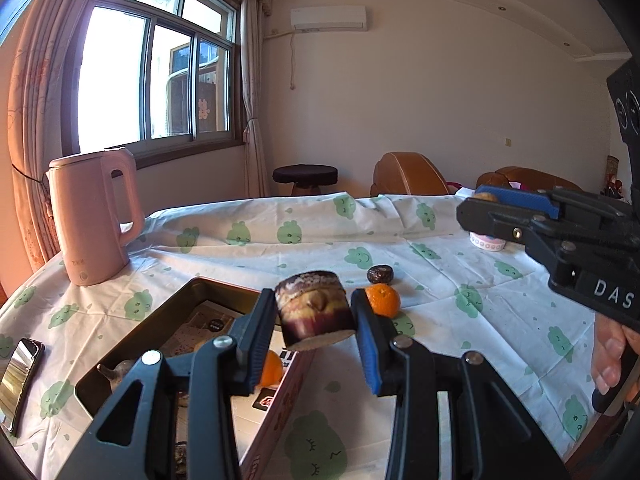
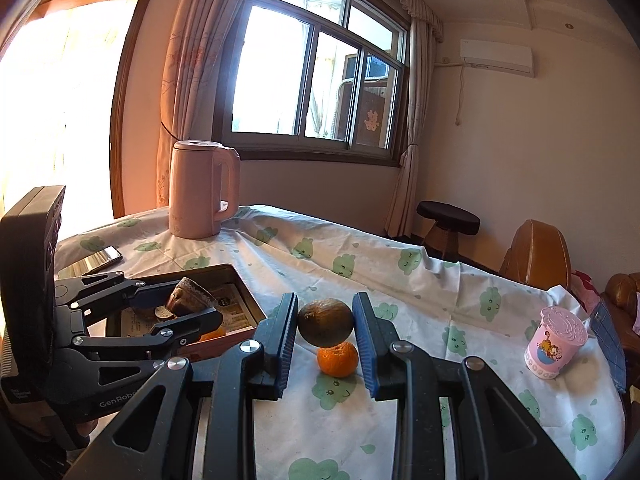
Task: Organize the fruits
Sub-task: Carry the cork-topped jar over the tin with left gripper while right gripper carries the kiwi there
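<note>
My left gripper [image 1: 316, 316] is shut on a brown-and-purple cut fruit chunk [image 1: 314, 308] and holds it above the right edge of the open metal tin [image 1: 168, 320]; it also shows in the right wrist view [image 2: 188, 308] over the tin [image 2: 244, 292]. The tin holds an orange [image 1: 270, 370] and other pieces. My right gripper [image 2: 325, 324] is shut on a dark brown round fruit [image 2: 325, 322], raised above the table. An orange [image 2: 337, 359] lies on the cloth below it. In the left wrist view that orange [image 1: 383, 300] and a dark fruit [image 1: 380, 274] lie on the table.
A pink kettle [image 1: 94, 216] stands at the table's far left. A phone [image 1: 18, 380] lies at the left edge. A pink cup [image 2: 554, 344] stands at the right. The table has a white cloth with green prints [image 2: 400, 280]. A stool and brown chairs stand behind.
</note>
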